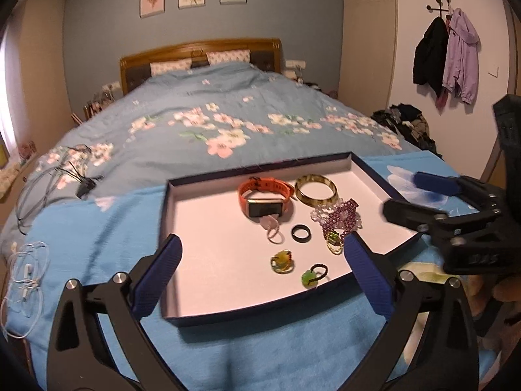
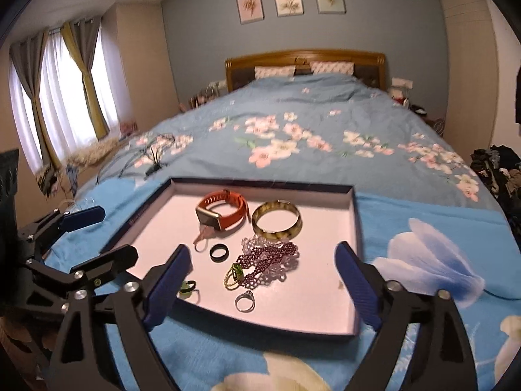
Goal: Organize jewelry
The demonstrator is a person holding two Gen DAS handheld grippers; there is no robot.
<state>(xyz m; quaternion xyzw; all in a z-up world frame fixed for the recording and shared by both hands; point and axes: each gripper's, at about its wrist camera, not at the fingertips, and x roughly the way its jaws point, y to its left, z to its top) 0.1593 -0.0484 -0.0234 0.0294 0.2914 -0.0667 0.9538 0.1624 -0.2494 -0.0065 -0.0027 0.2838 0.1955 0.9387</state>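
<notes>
A shallow dark-rimmed tray (image 1: 211, 228) with a pale floor lies on the blue floral bedspread. In it are an orange watch (image 1: 265, 195), a mottled bangle (image 1: 316, 190), purple beads (image 1: 338, 218), a black ring (image 1: 301, 233), a yellow ring (image 1: 282, 260) and a green-stone ring (image 1: 312, 275). My left gripper (image 1: 262, 244) stands open over the tray's near side, holding nothing. My right gripper (image 2: 263, 249) is likewise open and empty above the tray (image 2: 325, 299), with the beads (image 2: 270, 260), the black ring (image 2: 219, 253) and a silver ring (image 2: 245, 303) seen between its fingers.
Dark cables (image 1: 65, 169) and white earphones (image 1: 26, 277) lie on the bed to the left of the tray. A clothes pile (image 1: 407, 123) sits at the bed's right side, and coats (image 1: 446, 55) hang on the wall. Each gripper shows at the edge of the other's view.
</notes>
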